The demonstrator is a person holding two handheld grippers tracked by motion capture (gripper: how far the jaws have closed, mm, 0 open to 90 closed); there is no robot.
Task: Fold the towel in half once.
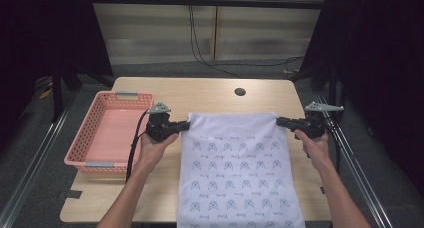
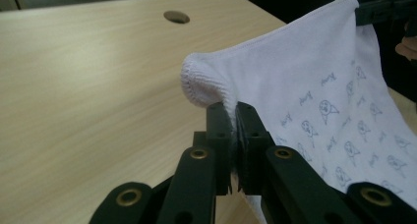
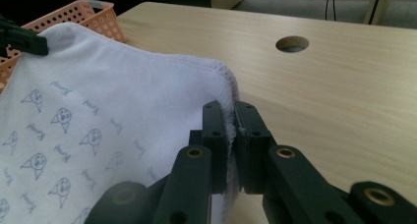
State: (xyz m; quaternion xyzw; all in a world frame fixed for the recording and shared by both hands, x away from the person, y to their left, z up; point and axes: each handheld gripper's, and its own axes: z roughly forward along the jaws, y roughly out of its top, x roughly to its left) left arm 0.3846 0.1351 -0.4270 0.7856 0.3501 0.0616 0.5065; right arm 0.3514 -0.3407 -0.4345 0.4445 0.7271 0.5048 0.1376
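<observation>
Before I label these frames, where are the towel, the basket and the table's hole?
towel (image 1: 235,168): high view, middle of the printed cloth.
basket (image 1: 85,129): high view, its left wall.
hole (image 1: 240,92): high view, centre of the round opening in the tabletop.

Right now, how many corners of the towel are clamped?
2: the left gripper holds the far left corner of the towel, the right gripper the far right. Near corners hang past the table edge.
</observation>
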